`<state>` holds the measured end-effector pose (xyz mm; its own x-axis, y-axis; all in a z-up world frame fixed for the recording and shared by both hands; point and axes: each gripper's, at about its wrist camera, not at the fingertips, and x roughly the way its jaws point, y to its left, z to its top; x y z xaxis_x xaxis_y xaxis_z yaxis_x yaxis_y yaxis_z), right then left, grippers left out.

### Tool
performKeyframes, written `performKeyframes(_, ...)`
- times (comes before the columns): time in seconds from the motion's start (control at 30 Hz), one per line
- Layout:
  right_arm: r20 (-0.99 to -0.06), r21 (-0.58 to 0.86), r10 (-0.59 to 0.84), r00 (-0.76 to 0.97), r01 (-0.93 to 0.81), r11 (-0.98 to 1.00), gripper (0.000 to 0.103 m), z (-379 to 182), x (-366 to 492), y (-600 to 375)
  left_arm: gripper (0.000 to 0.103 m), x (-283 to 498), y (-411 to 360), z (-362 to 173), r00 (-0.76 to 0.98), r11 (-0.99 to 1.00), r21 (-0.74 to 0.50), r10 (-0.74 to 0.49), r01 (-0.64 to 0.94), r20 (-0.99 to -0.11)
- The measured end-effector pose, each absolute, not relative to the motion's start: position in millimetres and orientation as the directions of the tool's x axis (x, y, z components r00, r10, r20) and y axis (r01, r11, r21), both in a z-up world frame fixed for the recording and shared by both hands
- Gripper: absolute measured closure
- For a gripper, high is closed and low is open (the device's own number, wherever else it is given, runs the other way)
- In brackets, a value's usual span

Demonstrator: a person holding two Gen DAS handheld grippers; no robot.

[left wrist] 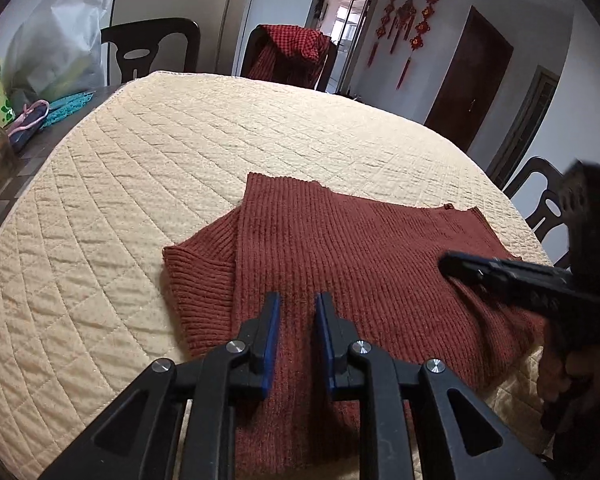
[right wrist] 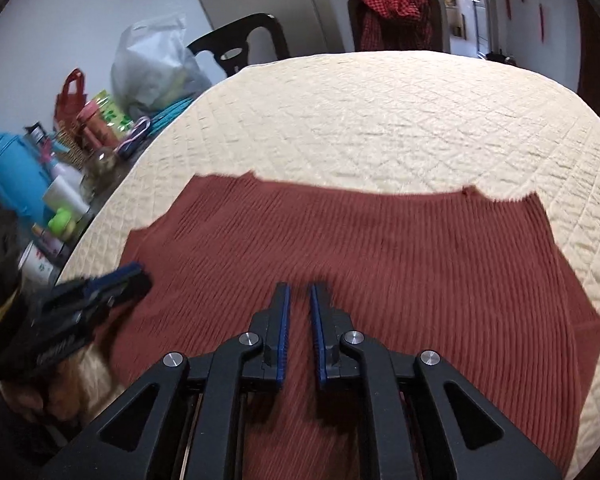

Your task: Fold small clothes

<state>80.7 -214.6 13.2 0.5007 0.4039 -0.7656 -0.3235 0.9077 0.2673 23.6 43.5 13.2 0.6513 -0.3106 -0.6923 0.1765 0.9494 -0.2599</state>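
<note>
A rust-red ribbed knit sweater (left wrist: 340,240) lies flat on the cream quilted table cover (left wrist: 160,140), with a short sleeve (left wrist: 196,276) sticking out on its left side. My left gripper (left wrist: 298,300) hovers over the sweater's near part, its blue pads a narrow gap apart with nothing pinched between them. The right gripper (left wrist: 446,262) reaches in from the right, low over the sweater's right edge. In the right wrist view my right gripper (right wrist: 299,290) sits over the sweater (right wrist: 380,248), jaws slightly apart and empty. There the left gripper (right wrist: 134,276) shows at the sweater's left edge, in a hand.
Dark chairs (left wrist: 152,46) stand behind the table, one draped with a red checked cloth (left wrist: 296,52); another chair (left wrist: 544,196) is at the right. A plastic bag (right wrist: 152,64), a blue bottle (right wrist: 12,168) and several small items crowd the table's left strip. Bare quilt (right wrist: 380,120) stretches beyond the sweater.
</note>
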Motion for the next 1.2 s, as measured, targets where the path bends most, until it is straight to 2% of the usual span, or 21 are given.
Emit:
performKeyframes(0.13, -0.773, 0.257, 0.393, 0.498, -0.321, 0.912, 0.092, 9.9, 86.9, -212.6, 0.082, 23.2, 44.4, 12.6, 0.649, 0.947, -0.269, -0.317, 0.176, -0.691)
performKeyframes(0.4, -0.742, 0.267, 0.439, 0.506, -0.378, 0.887, 0.092, 24.3, 35.3, -217.0, 0.082, 23.3, 46.7, 12.8, 0.648, 0.946, -0.270, -0.319, 0.177, -0.692)
performKeyframes(0.7, -0.738, 0.261, 0.461, 0.493, -0.422, 0.868, 0.092, 19.5, 6.1, -219.0, 0.082, 18.6, 43.0, 18.6, 0.663, 0.958, -0.226, -0.286, 0.178, -0.692)
performKeyframes(0.9, -0.749, 0.271, 0.469, 0.468, -0.429, 0.862, 0.092, 13.3, 0.3, -219.4, 0.077, 14.9, 52.6, 23.7, 0.683, 0.968, -0.210, -0.244, 0.133, -0.689)
performKeyframes(1.03, -0.756, 0.266, 0.467, 0.460, -0.436, 0.860, 0.092, 12.8, 0.5, -216.9, 0.064, 15.4, 57.4, 26.3, 0.697, 0.977, -0.190, -0.203, 0.097, -0.688)
performKeyframes(1.2, -0.740, 0.271, 0.483, 0.467, -0.450, 0.851, 0.092, 17.5, -2.6, -215.6, 0.063, 19.3, 65.3, 26.5, 0.700, 0.980, -0.185, -0.179, 0.068, -0.691)
